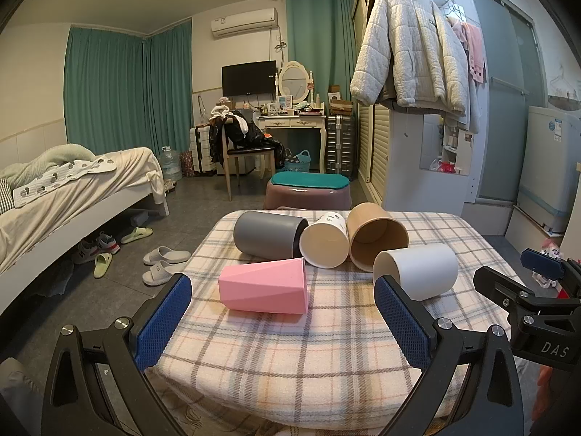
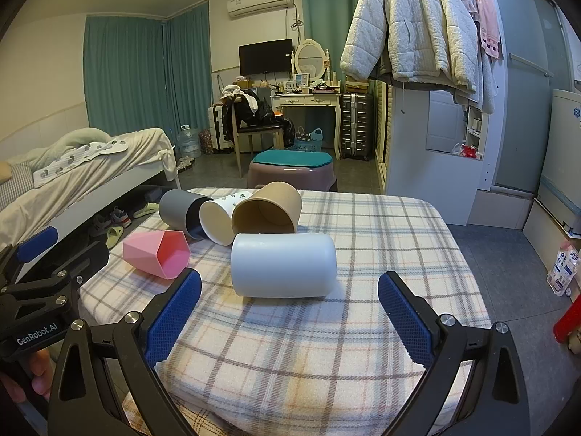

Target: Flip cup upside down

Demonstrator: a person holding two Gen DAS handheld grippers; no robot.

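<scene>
Five cups lie on their sides on the plaid-covered table (image 1: 326,345). Straight ahead of the left gripper (image 1: 283,298), between and just beyond its spread blue-padded fingers (image 1: 163,319), lies a faceted pink plastic cup (image 1: 265,283), its narrow base toward the left finger and its wide mouth toward the right one. The right gripper (image 2: 290,298) also stands wide open and holds nothing; just past its fingertips rests a smooth white cylindrical cup (image 2: 283,265), rounded base to the right, mouth to the left.

Farther off, beyond both pairs of fingers, a grey cup (image 1: 267,234), a cream paper cup with a printed pattern (image 1: 325,239) and a brown kraft paper cup (image 1: 377,236) lie touching in a row, mouths facing the grippers.
</scene>
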